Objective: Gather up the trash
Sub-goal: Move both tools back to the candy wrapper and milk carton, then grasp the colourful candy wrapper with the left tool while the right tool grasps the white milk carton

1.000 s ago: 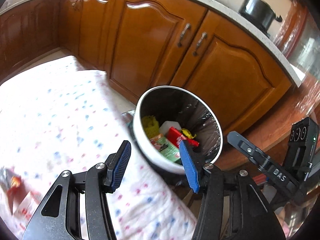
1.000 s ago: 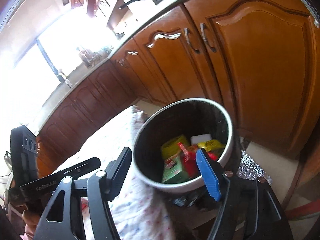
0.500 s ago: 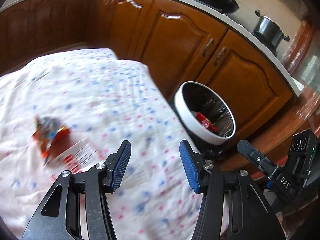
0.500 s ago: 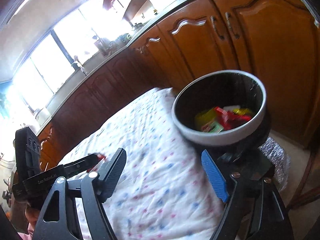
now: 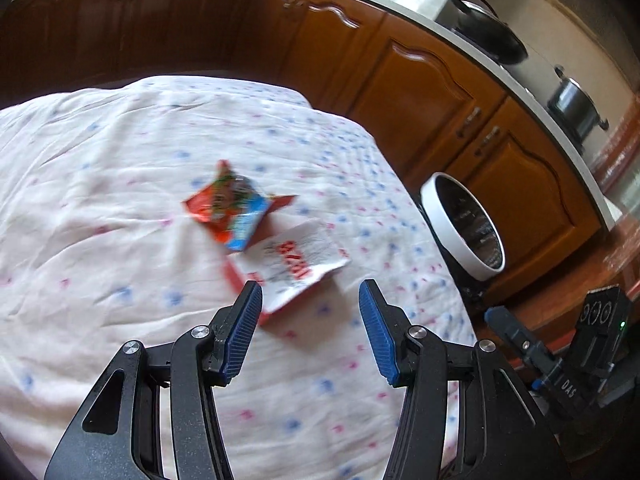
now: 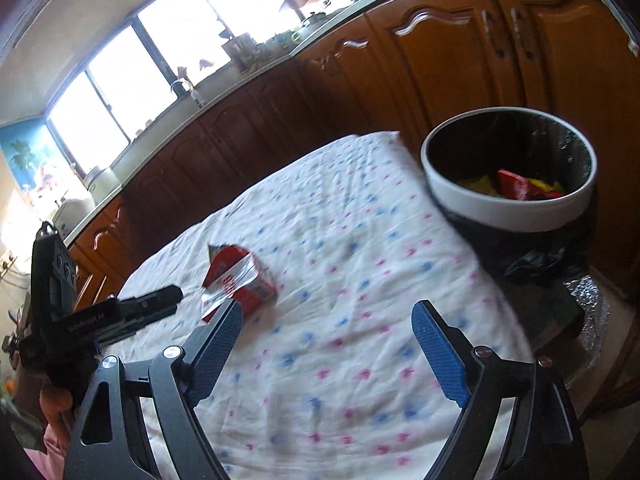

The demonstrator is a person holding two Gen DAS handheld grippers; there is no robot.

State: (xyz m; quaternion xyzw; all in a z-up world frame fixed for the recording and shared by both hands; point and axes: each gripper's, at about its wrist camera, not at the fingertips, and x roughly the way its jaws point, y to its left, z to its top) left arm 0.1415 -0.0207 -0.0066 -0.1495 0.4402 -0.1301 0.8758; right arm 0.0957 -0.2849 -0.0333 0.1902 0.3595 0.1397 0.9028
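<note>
Wooden kitchen cabinets are seen behind a table draped in a dotted cloth. Both the left gripper and right gripper are held spread apart, empty. Two wrappers lie touching just ahead; the trash bin stands at the table edge.

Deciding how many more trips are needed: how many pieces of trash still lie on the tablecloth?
2: a red-blue snack wrapper mid-cloth, and a white-red packet against its near side, before the left hand-held gripper. Nothing more shows.
</note>
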